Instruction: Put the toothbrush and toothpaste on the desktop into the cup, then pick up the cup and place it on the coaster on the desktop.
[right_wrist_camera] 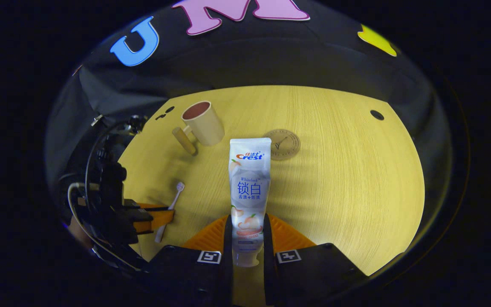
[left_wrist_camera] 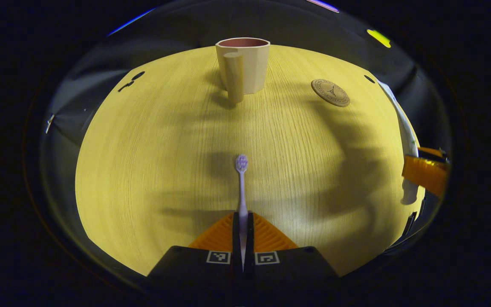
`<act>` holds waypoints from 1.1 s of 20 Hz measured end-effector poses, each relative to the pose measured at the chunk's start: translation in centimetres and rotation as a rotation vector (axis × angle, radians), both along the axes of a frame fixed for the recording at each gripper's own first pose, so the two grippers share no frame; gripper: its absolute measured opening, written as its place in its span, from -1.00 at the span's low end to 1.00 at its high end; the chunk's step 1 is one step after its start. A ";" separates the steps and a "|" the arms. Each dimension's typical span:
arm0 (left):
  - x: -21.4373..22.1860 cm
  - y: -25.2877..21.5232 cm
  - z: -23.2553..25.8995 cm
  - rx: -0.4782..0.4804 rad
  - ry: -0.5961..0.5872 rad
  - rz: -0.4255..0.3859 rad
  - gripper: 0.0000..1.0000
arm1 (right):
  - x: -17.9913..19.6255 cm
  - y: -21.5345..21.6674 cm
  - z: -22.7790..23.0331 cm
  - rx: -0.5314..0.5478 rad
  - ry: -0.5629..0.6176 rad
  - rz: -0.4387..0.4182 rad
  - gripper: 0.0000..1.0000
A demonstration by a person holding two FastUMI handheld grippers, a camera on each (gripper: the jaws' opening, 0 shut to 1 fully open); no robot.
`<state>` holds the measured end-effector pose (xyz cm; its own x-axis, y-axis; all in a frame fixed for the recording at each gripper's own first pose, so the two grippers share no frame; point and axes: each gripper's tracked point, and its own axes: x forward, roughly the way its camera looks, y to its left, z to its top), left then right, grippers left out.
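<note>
In the left gripper view my left gripper (left_wrist_camera: 243,221) is shut on the handle of a pale purple toothbrush (left_wrist_camera: 241,183), whose head points away toward the beige cup (left_wrist_camera: 243,64) at the far side of the wooden desktop (left_wrist_camera: 164,162). A round brown coaster (left_wrist_camera: 330,92) lies right of the cup. In the right gripper view my right gripper (right_wrist_camera: 247,232) is shut on a white toothpaste tube (right_wrist_camera: 248,187), held with its flat end pointing forward. Beyond it are the cup (right_wrist_camera: 203,123) and coaster (right_wrist_camera: 283,144). At the left, the left gripper (right_wrist_camera: 156,217) holds the toothbrush (right_wrist_camera: 171,209).
The right gripper with the toothpaste tube (left_wrist_camera: 405,136) appears at the right edge of the left gripper view. Small dark holes (right_wrist_camera: 376,114) mark the desktop's far corners. The cup's handle (left_wrist_camera: 234,76) faces my left gripper. Black cloth walls surround the desk.
</note>
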<state>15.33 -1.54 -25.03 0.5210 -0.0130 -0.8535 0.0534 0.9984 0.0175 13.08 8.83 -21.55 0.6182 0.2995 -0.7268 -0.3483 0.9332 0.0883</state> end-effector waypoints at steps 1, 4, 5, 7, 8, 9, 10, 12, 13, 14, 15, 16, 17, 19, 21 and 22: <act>-0.1 0.0 0.1 -0.003 -0.009 0.007 -0.87 | 0.7 0.6 0.6 0.006 -0.017 0.006 -0.36; -0.1 0.1 0.8 -0.009 -0.093 0.032 -0.87 | 3.3 2.6 2.6 0.041 -0.081 0.017 -0.36; -0.3 0.0 1.4 -0.020 -0.125 0.040 -0.88 | 4.2 3.3 3.6 0.054 -0.108 0.018 -0.36; -0.5 -0.1 2.8 -0.051 -0.200 0.050 -0.87 | 6.1 4.7 5.6 0.085 -0.163 0.022 -0.36; -0.6 0.0 3.7 -0.068 -0.232 0.055 -0.87 | 7.0 5.2 6.5 0.102 -0.191 0.024 -0.36; -0.7 -0.3 4.4 -0.095 -0.272 0.056 -0.87 | 8.1 6.0 7.5 0.121 -0.220 0.027 -0.36; -0.6 -0.4 5.6 -0.123 -0.312 0.064 -0.87 | 8.8 6.8 8.1 0.140 -0.250 0.030 -0.36; -0.6 -0.6 8.6 -0.224 -0.419 0.089 -0.87 | 10.6 8.7 9.5 0.183 -0.300 0.036 -0.36; -0.6 -0.8 9.8 -0.269 -0.469 0.103 -0.88 | 11.2 9.7 10.1 0.206 -0.319 0.042 -0.36; -0.9 -0.6 11.1 -0.294 -0.505 0.113 -0.88 | 11.9 10.8 10.5 0.231 -0.337 0.048 -0.36; -1.1 -0.1 12.3 -0.299 -0.542 0.117 -0.88 | 12.5 11.8 10.9 0.256 -0.356 0.054 -0.37; -1.0 0.2 13.4 -0.301 -0.571 0.106 -0.88 | 13.2 12.8 11.1 0.277 -0.379 0.057 -0.47; -1.0 0.0 14.1 -0.305 -0.595 0.091 -0.88 | 14.0 13.8 11.3 0.299 -0.405 0.060 -0.37; -1.3 -0.5 15.5 -0.342 -0.638 0.072 -0.88 | 15.5 16.0 11.3 0.346 -0.425 0.069 -0.37; -1.6 -1.4 16.5 -0.421 -0.667 0.068 -0.88 | 17.0 17.6 11.3 0.381 -0.452 0.068 -0.37; -1.7 -1.6 16.8 -0.447 -0.674 0.070 -0.88 | 17.6 18.2 11.6 0.397 -0.478 0.066 -0.37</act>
